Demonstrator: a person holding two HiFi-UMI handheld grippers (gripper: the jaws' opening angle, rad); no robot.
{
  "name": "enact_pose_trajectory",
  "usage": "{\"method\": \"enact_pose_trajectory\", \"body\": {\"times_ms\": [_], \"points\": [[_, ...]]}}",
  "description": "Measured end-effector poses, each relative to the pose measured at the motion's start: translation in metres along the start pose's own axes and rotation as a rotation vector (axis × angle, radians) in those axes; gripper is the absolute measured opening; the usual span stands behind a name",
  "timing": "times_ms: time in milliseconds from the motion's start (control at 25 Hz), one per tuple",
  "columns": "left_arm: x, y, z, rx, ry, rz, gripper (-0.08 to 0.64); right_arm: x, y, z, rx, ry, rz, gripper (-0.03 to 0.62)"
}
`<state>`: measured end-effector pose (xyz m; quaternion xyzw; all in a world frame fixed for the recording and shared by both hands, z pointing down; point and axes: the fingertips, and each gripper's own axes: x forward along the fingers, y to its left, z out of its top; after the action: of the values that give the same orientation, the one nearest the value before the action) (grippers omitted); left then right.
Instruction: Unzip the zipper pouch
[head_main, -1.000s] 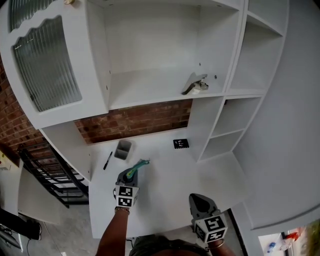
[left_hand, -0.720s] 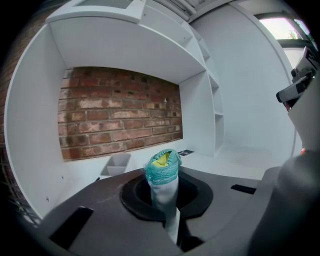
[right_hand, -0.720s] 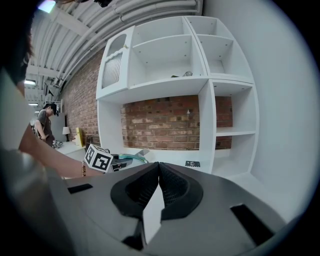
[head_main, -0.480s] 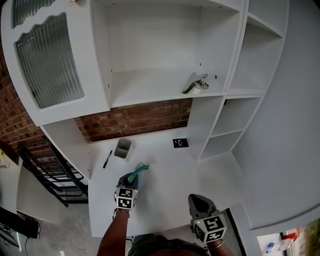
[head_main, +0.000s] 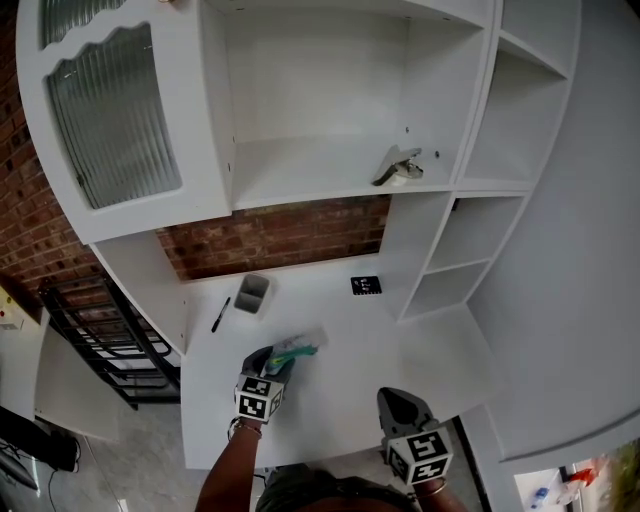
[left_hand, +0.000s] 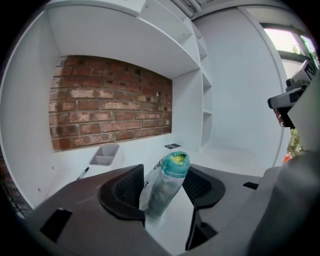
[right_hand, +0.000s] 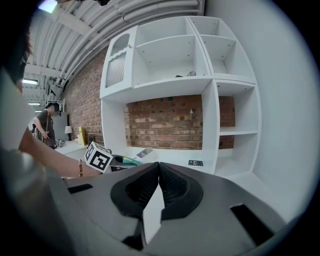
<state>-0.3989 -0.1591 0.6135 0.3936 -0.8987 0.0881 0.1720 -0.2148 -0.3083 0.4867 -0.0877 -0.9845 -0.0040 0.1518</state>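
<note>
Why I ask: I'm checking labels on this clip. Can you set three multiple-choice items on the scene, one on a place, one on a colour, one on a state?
1. Where is the small grey tray?
A) on the desk, near the brick wall
B) on the upper shelf
C) inside the glass-door cabinet

2. What colour shows inside the clear zipper pouch?
A) red
B) teal-green
C) black

3. How do the jaws of the right gripper stand?
A) wide apart
B) closed on the pouch
C) shut, with nothing between them

Answers:
1 A: the head view shows the tray on the desk, just in front of the bricks.
2 B: the left gripper view shows teal-green contents through the clear plastic.
3 C: the right gripper view shows the two pads meeting, with nothing between them.
</note>
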Motion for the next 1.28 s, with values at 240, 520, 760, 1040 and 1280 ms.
{"method": "enact_pose_trajectory", "body": {"times_ms": [240, 520, 760, 1040, 1280], "points": [[-0.010, -0.027, -0.020, 0.012, 0.044, -0.058, 0.270, -0.002, 0.006, -0.001, -0.003, -0.004, 0.007, 0.002], [-0.031, -0.037, -0.032, -0.027, 0.057, -0.038, 0.314, -0.003, 0.018, -0.002, -0.006, -0.010, 0.029, 0.002], [-0.056, -0.040, -0.024, -0.083, 0.004, -0.024, 0.316, -0.008, 0.037, 0.001, 0.004, 0.033, 0.076, 0.002], [-0.096, -0.040, 0.013, -0.149, -0.102, 0.029, 0.316, -0.005, 0.037, -0.003, -0.009, 0.019, 0.084, 0.002], [-0.146, -0.035, 0.039, -0.238, -0.219, 0.070, 0.316, -0.002, 0.041, 0.001, -0.036, -0.018, 0.102, 0.002]]}}
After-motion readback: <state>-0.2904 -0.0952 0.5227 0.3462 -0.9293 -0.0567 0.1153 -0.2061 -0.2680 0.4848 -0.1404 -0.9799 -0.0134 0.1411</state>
